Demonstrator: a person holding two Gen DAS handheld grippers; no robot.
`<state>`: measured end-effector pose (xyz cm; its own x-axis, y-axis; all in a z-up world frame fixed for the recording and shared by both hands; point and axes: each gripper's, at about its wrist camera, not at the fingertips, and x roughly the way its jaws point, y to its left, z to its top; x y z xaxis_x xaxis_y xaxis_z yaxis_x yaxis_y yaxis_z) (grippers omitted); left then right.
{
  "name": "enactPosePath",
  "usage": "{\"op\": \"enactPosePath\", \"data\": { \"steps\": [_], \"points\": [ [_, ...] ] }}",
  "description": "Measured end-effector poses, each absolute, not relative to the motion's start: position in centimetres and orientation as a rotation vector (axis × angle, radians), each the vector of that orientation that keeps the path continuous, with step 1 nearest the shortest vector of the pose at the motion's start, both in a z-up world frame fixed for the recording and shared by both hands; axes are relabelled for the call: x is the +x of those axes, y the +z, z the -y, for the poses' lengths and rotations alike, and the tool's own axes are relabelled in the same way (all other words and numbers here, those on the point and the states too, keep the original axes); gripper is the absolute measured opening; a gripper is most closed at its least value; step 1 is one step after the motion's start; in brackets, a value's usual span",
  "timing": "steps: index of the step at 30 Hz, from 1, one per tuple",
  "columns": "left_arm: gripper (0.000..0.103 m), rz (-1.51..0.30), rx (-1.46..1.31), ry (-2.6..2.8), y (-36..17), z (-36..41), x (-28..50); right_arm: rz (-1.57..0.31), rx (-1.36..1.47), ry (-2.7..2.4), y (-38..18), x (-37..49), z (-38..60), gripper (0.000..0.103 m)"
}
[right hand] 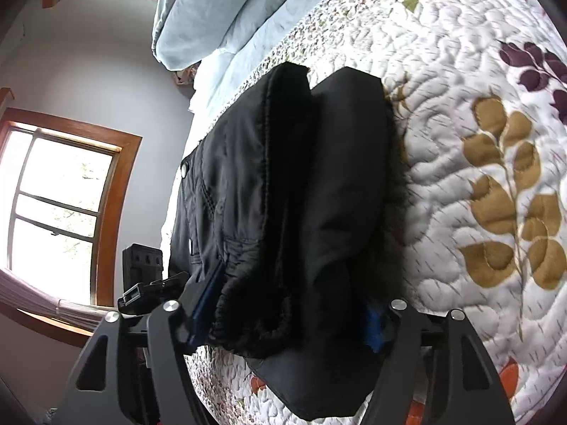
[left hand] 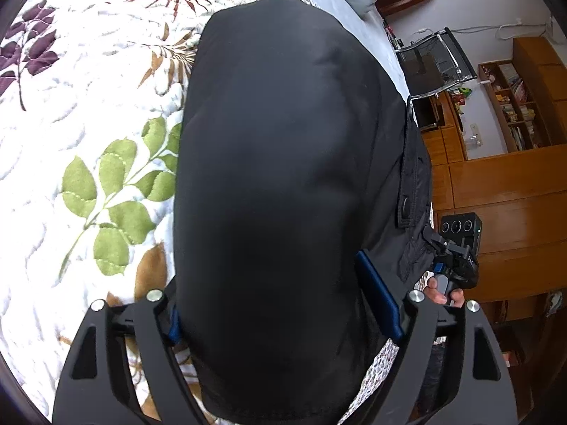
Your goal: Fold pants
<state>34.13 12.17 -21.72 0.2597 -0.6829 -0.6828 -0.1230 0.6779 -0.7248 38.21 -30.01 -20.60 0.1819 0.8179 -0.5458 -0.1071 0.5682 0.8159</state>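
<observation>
1. Nearest in the left wrist view, the left gripper [left hand: 283, 315] stands spread, its blue fingers [left hand: 379, 301] flanking the black pants [left hand: 276, 177] with the right pad clear of the cloth: released.
2. In the right wrist view, the right gripper [right hand: 287, 315] also straddles the pants [right hand: 283, 194]; whether its fingers [right hand: 207, 304] press the fabric I cannot tell.
3. The pants lie folded on the floral quilt [left hand: 88, 141] of the bed, smooth and puffy from the left; only the right view shows a fuzzy lining at the opening and a snap button [right hand: 184, 169] toward 9 o'clock.
4. Only the left view shows a hand [left hand: 444, 292] holding the other gripper at 4 o'clock, and wooden cabinets [left hand: 496, 184] beyond.
5. Only the right view shows a window [right hand: 60, 209] at 9 o'clock.
</observation>
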Motion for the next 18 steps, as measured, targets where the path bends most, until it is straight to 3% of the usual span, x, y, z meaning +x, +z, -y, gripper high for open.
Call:
{"op": "enactPosePath", "data": {
  "steps": [2, 5, 18],
  "points": [
    [0.089, -1.266, -0.735, -0.399, -21.3, -12.7, 33.7, -1.214, 0.722, 0.729, -20.3, 38.1, 30.3, 0.071],
    [0.091, -1.237, -0.665, -0.350, -20.0, -13.5, 33.0, -1.197, 0.714, 0.699, -19.5, 37.6, 31.2, 0.073],
    [0.093, -1.101, -0.433, -0.136, -14.9, -14.8, 28.3, -1.043, 0.556, 0.477, -13.0, 31.6, 33.7, 0.073]
  ]
}}
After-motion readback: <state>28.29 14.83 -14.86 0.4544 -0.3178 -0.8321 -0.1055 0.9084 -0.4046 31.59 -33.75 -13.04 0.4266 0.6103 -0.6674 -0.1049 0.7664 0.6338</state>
